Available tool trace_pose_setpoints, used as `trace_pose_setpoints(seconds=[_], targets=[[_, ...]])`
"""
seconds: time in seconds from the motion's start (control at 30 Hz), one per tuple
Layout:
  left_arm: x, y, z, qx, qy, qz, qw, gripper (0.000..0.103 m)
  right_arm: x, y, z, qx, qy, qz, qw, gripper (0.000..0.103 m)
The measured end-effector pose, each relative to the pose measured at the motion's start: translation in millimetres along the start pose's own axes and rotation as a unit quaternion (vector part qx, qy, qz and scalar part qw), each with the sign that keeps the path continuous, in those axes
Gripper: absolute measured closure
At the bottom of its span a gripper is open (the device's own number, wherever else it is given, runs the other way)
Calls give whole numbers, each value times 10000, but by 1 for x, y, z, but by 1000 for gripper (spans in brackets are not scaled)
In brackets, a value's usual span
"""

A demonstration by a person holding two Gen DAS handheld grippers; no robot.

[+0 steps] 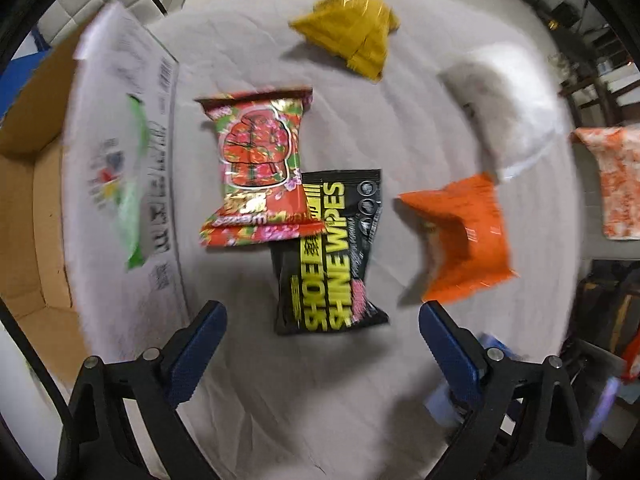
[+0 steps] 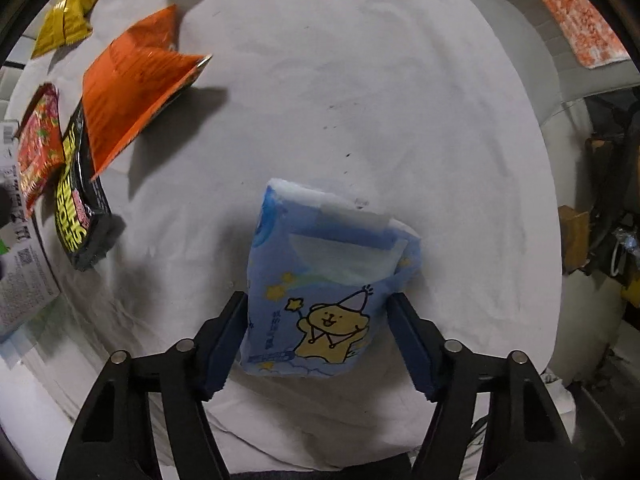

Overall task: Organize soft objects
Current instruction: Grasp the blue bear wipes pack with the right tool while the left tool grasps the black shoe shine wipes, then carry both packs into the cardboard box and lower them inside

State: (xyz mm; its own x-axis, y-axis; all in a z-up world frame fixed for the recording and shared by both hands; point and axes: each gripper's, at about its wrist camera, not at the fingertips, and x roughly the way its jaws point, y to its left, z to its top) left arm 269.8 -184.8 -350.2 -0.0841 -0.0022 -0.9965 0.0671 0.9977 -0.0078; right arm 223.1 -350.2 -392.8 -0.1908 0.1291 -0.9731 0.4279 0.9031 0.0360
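We are in the middle of tidying the soft packs on the white cloth (image 2: 360,80). Our right gripper (image 2: 316,330) squeezes the blue tissue pack (image 2: 320,280) between its 2 fingers, and the pack looks lifted a little off the cloth. Our left gripper (image 1: 322,320) is spread wide with nothing in it, above the black wipes pack (image 1: 328,256). The red flower pack (image 1: 260,164) lies partly on top of the black one.

We think the next move is to carry the blue pack over to the cardboard box (image 1: 28,184) on the left and let go gently.

The left view is blurry. We cannot see inside the box, and the white pack (image 1: 508,116) and orange pack (image 1: 464,236) are hard to read.
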Motion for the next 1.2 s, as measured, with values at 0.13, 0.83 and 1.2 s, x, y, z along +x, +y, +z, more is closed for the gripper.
trace_pose_setpoints(seconds=[0.13, 0.83, 1.2], targets=[[31, 3, 9, -80, 343, 198, 9992, 4, 1, -12, 5, -117, -20, 10, 9999, 38], [57, 2, -119, 611, 549, 100, 9966, 49, 37, 2, -68, -1697, 172, -825, 9819, 46], [54, 49, -113, -125, 639, -422, 9970, 38, 31, -43, -117, -900, -22, -367, 9953, 25]])
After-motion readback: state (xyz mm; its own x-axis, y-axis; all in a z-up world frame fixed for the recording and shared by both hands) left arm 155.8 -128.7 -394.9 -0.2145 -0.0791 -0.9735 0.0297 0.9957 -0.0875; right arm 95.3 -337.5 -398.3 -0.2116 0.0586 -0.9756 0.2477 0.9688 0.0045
